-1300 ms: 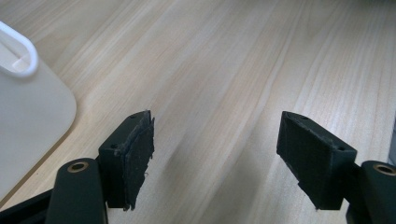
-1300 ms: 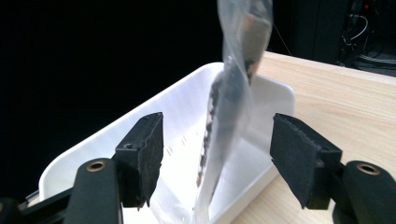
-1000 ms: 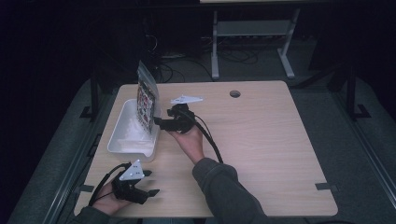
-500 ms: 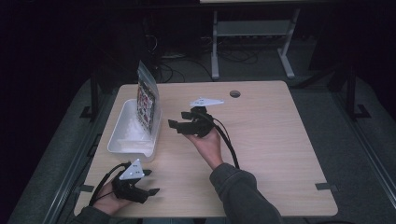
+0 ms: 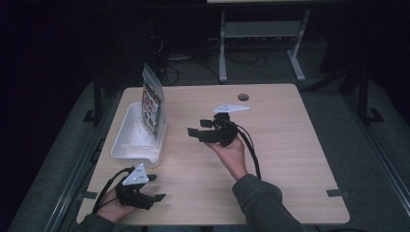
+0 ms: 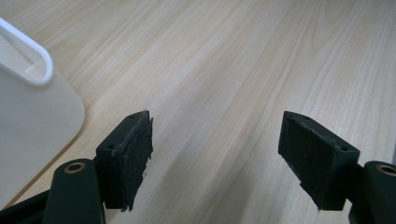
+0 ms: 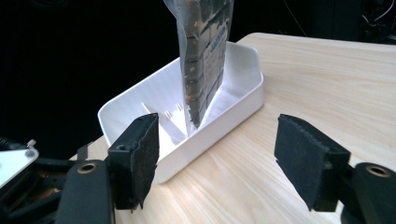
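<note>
A white plastic tray (image 5: 126, 145) sits at the table's left side. A clear bag of dark printed packets (image 5: 152, 104) stands upright in it, leaning on the right wall. My right gripper (image 5: 198, 127) hovers over the table's middle, a little right of the tray, jaws open and empty and pointing at it. In the right gripper view the bag (image 7: 205, 60) rises from the tray (image 7: 140, 100) beyond my open jaws (image 7: 224, 154). My left gripper (image 5: 155, 187) rests near the front left edge, open and empty. The left gripper view has the tray's corner (image 6: 32, 107) beside those jaws (image 6: 215, 144).
A round cable hole (image 5: 243, 97) is set in the wooden tabletop (image 5: 300, 159) near its far edge. Beyond the table stand a metal frame's legs (image 5: 222, 53) and loose cables on a dark floor.
My right gripper has drawn back from the bag and tray, moving right toward the table's middle. The bag stays standing in the tray. The left gripper has not moved.
</note>
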Tool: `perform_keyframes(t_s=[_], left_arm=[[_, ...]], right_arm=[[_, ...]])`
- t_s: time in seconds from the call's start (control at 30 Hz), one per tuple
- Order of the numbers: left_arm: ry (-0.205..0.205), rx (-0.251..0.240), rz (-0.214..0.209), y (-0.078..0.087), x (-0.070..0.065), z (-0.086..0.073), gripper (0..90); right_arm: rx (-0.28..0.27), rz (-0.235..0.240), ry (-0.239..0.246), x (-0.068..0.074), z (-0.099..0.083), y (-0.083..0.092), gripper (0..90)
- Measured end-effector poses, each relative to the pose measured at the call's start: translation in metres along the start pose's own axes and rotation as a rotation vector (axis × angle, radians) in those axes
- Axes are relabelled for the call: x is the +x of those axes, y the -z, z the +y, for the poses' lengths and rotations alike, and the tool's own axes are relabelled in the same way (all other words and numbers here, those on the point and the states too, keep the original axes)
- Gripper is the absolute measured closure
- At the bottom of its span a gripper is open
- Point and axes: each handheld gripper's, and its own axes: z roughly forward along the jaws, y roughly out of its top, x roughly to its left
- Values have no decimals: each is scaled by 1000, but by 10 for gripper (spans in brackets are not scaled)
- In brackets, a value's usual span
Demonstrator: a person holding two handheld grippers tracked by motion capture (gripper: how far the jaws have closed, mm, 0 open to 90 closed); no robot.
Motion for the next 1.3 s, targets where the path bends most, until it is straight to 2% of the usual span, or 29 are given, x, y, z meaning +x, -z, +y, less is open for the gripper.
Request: perform_keyframes(t_s=[0.17, 0.27, 0.67, 0.77, 0.93, 1.03, 1.1, 1.3], left_arm=[[5, -4, 1, 0, 0, 1, 246], [10, -7, 3, 0, 0, 1, 241], [33, -19, 5, 0, 0, 1, 205], [36, -20, 6, 0, 0, 2, 197], [43, -22, 7, -1, 1, 1, 193], [49, -24, 5, -1, 1, 1, 192], [48, -25, 5, 0, 0, 1, 192], [51, -30, 9, 1, 1, 1, 191]], right_arm=[[1, 18, 10, -5, -6, 12, 272], [14, 14, 23, -7, -12, 21, 262], [53, 16, 6, -17, -34, 53, 239], [65, 12, -2, -21, -44, 63, 238], [76, 12, -9, -26, -55, 71, 240], [98, 29, -36, -29, -58, 75, 241], [100, 26, -22, -29, -62, 78, 244], [162, 19, -9, -28, -78, 84, 244]])
